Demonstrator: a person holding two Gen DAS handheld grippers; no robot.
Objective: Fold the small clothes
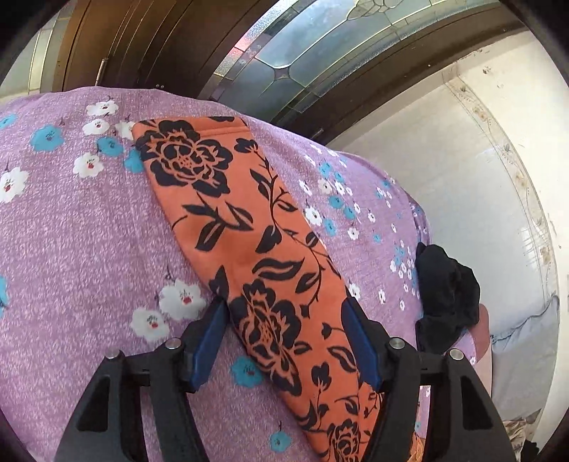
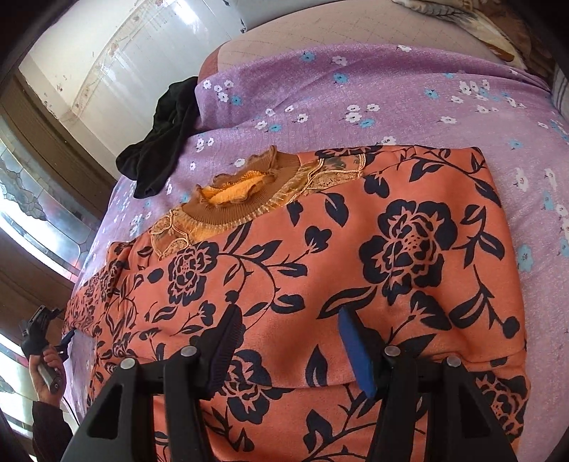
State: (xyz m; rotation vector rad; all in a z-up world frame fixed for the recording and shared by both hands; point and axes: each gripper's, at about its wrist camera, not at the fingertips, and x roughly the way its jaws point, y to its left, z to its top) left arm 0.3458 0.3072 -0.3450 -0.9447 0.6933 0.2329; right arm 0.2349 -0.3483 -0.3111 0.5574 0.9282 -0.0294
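An orange top with black flowers (image 2: 391, 248) lies flat on the purple flowered bedsheet (image 2: 355, 92), its frilled brown collar (image 2: 234, 192) pointing to the far side. One long sleeve (image 1: 220, 199) stretches out across the sheet. My left gripper (image 1: 284, 320) hovers over the near part of that sleeve, jaws apart with one on either side of the flat cloth. It also shows small at the far left of the right wrist view as the left gripper (image 2: 67, 341), held by a hand (image 2: 46, 362). My right gripper (image 2: 288, 320) stands open just above the top's body, nothing pinched.
A crumpled black garment (image 1: 444, 295) lies at the bed's edge, the same black garment (image 2: 160, 142) showing beyond the collar. A dark wooden door with stained glass (image 1: 284, 46) and a white wall (image 1: 444, 160) stand behind the bed. A patterned pillow (image 2: 462, 14) sits at the far end.
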